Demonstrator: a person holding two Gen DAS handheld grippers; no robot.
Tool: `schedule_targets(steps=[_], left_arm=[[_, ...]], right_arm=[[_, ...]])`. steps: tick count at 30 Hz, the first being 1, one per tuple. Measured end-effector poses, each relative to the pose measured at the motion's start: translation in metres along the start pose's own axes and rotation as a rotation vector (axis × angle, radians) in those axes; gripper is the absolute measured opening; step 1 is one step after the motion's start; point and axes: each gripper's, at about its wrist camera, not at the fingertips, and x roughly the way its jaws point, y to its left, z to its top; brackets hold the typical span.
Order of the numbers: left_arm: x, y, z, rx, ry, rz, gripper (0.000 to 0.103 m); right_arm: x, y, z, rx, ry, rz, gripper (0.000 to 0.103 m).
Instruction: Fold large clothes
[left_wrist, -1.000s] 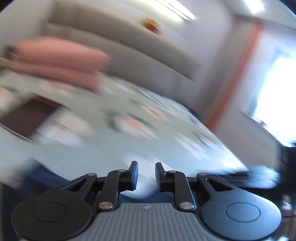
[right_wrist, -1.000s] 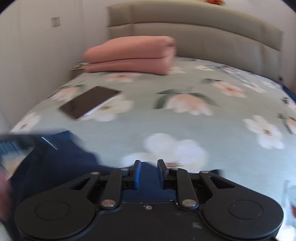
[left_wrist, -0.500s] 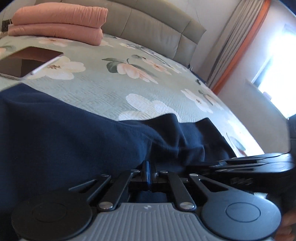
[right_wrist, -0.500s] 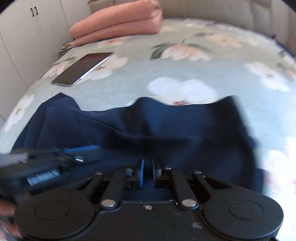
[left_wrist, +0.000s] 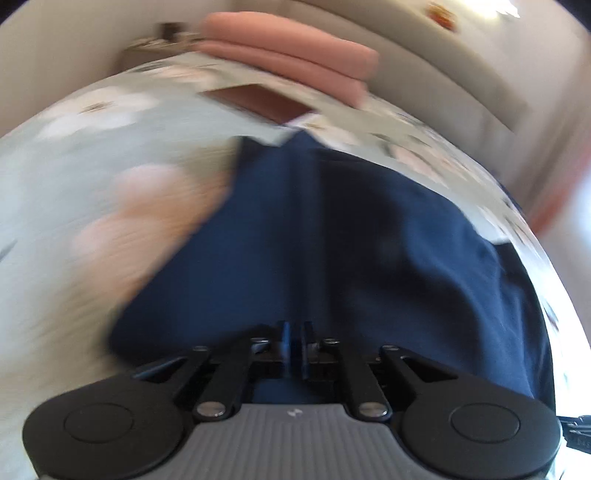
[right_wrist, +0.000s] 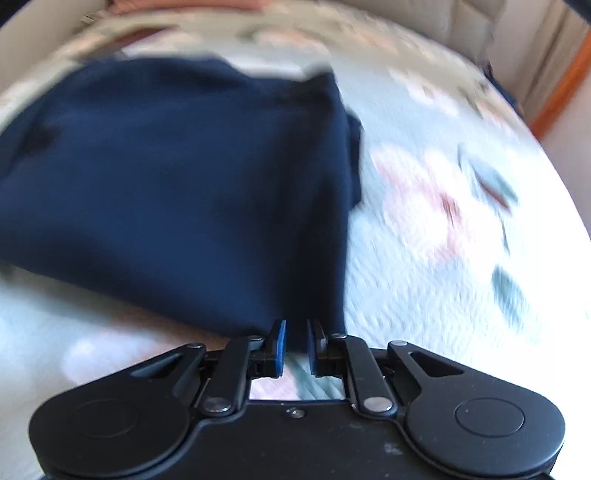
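Note:
A navy blue garment (left_wrist: 351, 229) lies on the floral bedspread (left_wrist: 74, 177) and stretches away from my left gripper (left_wrist: 294, 349). The left gripper is shut on the garment's near edge, with cloth pinched between the blue pads. In the right wrist view the same garment (right_wrist: 177, 177) fills the upper left. My right gripper (right_wrist: 296, 345) sits at its near right corner, jaws a little apart, with navy cloth between the pads; the view is blurred.
A folded pink blanket (left_wrist: 291, 62) lies at the head of the bed by the grey padded headboard (left_wrist: 461, 55). A dark tablet (left_wrist: 258, 101) lies on the bedspread just beyond the garment. The bed's right edge and an orange curtain (right_wrist: 561, 92) show at right.
Both grippers have pulled back and tilted down, so the garment now lies stretched out in front of them. Both views are blurred with motion. The right jaws stand slightly wider than half a second ago.

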Motion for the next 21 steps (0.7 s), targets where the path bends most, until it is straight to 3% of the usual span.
schedule_targets(steps=[4, 6, 8, 12, 16, 18, 20, 21], left_arm=[[-0.042, 0.033, -0.011, -0.167, -0.012, 0.002, 0.029], [-0.056, 0.044, -0.019, -0.242, -0.016, 0.002, 0.044], [-0.062, 0.053, -0.026, -0.321, -0.021, -0.009, 0.048], [-0.062, 0.066, -0.035, -0.422, -0.031, -0.033, 0.051], [-0.055, 0.069, -0.040, -0.517, -0.054, -0.074, 0.054], [-0.050, 0.073, -0.041, -0.559, -0.065, -0.087, 0.060], [-0.044, 0.073, -0.041, -0.589, -0.071, -0.097, 0.067], [-0.040, 0.074, -0.042, -0.606, -0.072, -0.102, 0.068]], right_arm=[[-0.024, 0.032, 0.031, -0.051, -0.179, 0.078, 0.012], [-0.022, 0.057, 0.049, -0.056, -0.209, 0.134, 0.012], [-0.017, 0.082, 0.062, -0.061, -0.238, 0.183, 0.012], [-0.007, 0.119, 0.078, -0.074, -0.261, 0.240, 0.012], [0.001, 0.141, 0.078, -0.090, -0.260, 0.239, 0.012], [0.014, 0.143, 0.077, -0.104, -0.228, 0.219, 0.012], [0.036, 0.150, 0.073, -0.084, -0.133, 0.248, 0.012], [0.044, 0.149, 0.069, -0.060, -0.145, 0.258, 0.012]])
